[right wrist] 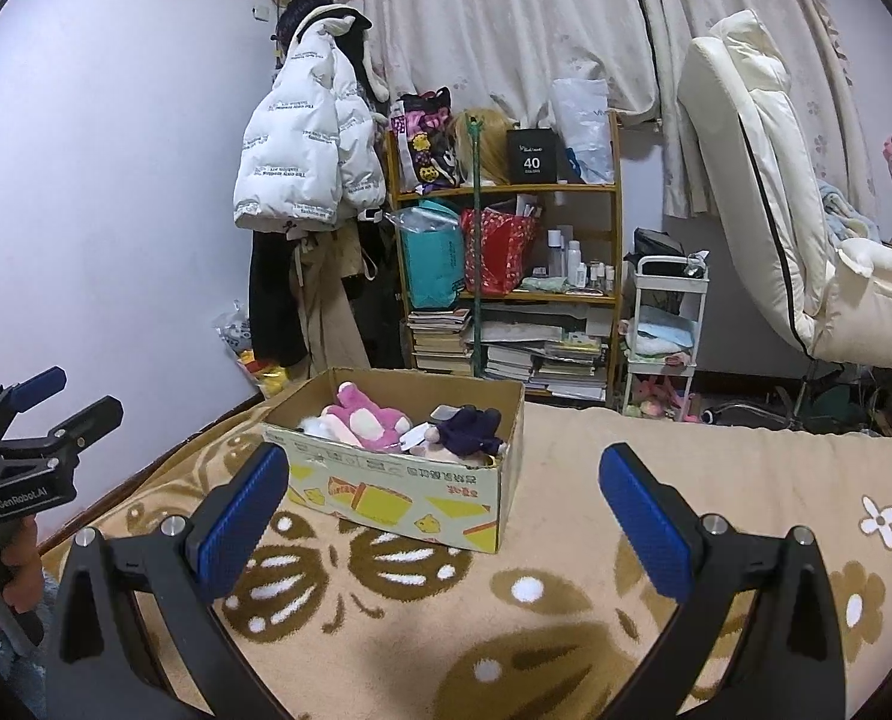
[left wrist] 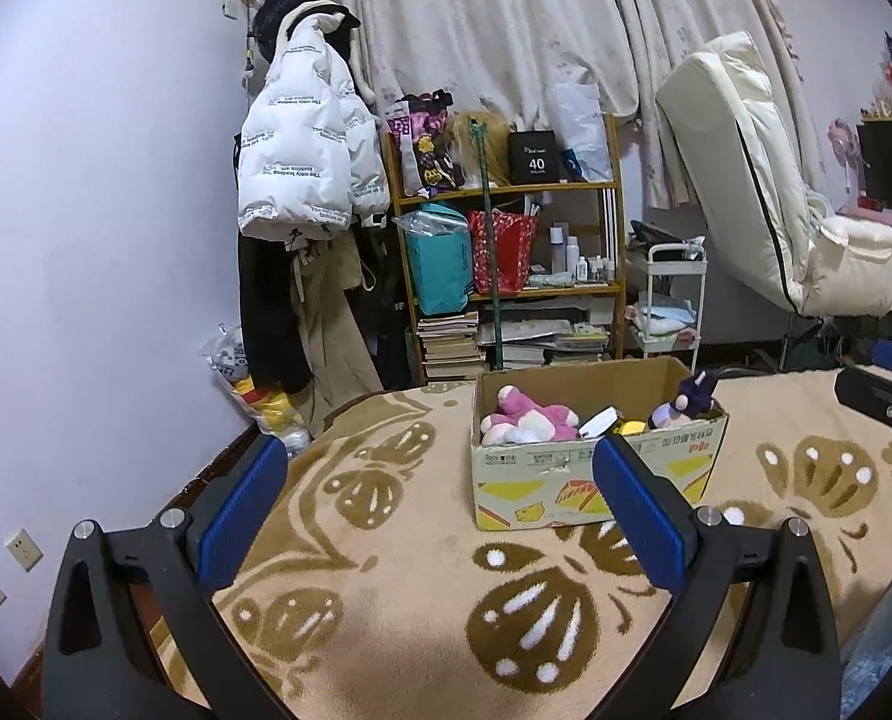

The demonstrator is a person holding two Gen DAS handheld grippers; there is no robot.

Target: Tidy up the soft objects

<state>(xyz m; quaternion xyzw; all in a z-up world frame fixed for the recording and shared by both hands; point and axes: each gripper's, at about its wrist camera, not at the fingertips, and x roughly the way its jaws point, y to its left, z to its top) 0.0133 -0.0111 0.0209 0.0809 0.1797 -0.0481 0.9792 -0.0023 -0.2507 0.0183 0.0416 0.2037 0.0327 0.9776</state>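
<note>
A cardboard box (left wrist: 595, 480) stands on a beige blanket with brown flower patterns (left wrist: 398, 576). Inside lie a pink plush toy (left wrist: 526, 417) and a dark purple plush toy (left wrist: 685, 402). In the right wrist view the box (right wrist: 398, 495) shows the pink plush (right wrist: 365, 417) and the dark plush (right wrist: 469, 429). My left gripper (left wrist: 440, 504) is open and empty, in front of the box and apart from it. My right gripper (right wrist: 446, 516) is open and empty, just in front of the box. The left gripper also shows at the right wrist view's left edge (right wrist: 50, 414), the right gripper at the left wrist view's right edge (left wrist: 883, 402).
Beyond the blanket stand a wooden shelf (left wrist: 505, 240) with bags, bottles and stacked books, a white puffer jacket (left wrist: 302, 150) on the wall, a white trolley (left wrist: 667, 306) and a tilted cream mattress (left wrist: 763, 180). The blanket's left edge drops to the floor by the wall.
</note>
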